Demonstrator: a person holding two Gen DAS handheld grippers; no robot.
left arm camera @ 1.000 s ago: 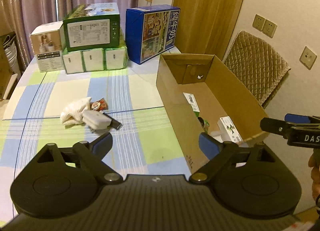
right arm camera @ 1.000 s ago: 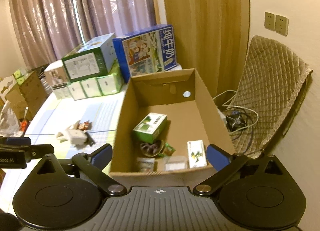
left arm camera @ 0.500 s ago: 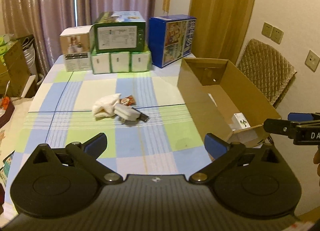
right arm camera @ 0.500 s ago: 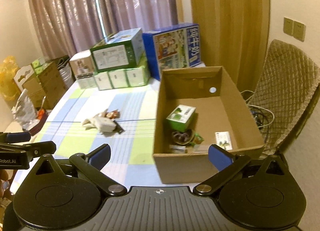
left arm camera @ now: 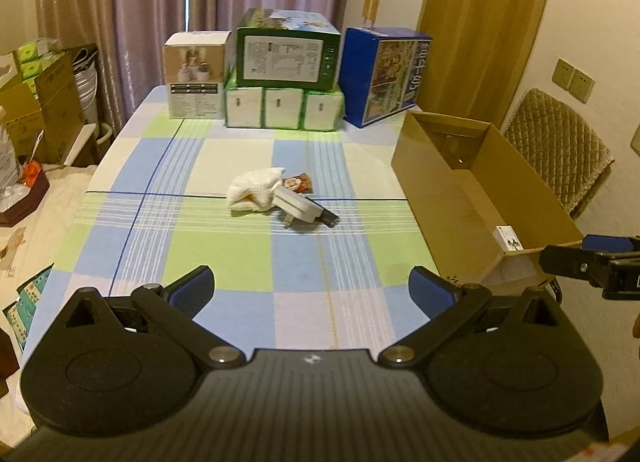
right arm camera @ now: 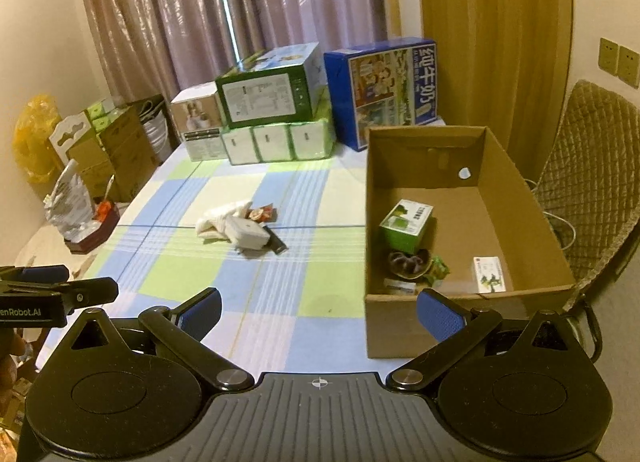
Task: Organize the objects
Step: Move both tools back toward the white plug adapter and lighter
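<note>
A small heap lies mid-table: a white cloth (left arm camera: pixel 253 189), a white charger plug (left arm camera: pixel 297 205), a black stick (left arm camera: pixel 327 217) and a red snack packet (left arm camera: pixel 297 182). The open cardboard box (right arm camera: pixel 516 198) at the table's right holds a green carton (right arm camera: pixel 405 225), a dark bowl-like item (right arm camera: pixel 409 263) and a small white box (right arm camera: pixel 488 274). My left gripper (left arm camera: pixel 311 289) is open and empty, hovering over the table's near edge, well short of the heap. My right gripper (right arm camera: pixel 319 312) is open and empty too, in front of the box's near wall.
Stacked cartons stand along the table's far edge: a green box (left arm camera: pixel 286 50), a blue milk box (left arm camera: pixel 386 74), a white box (left arm camera: pixel 195 74). A quilted chair (right arm camera: pixel 592 182) sits right of the box. Cartons and bags (right arm camera: pixel 100 150) crowd the floor at left.
Both grippers have pulled back and up from the table, so the heap and the box look smaller and farther. Both stay open and empty.
</note>
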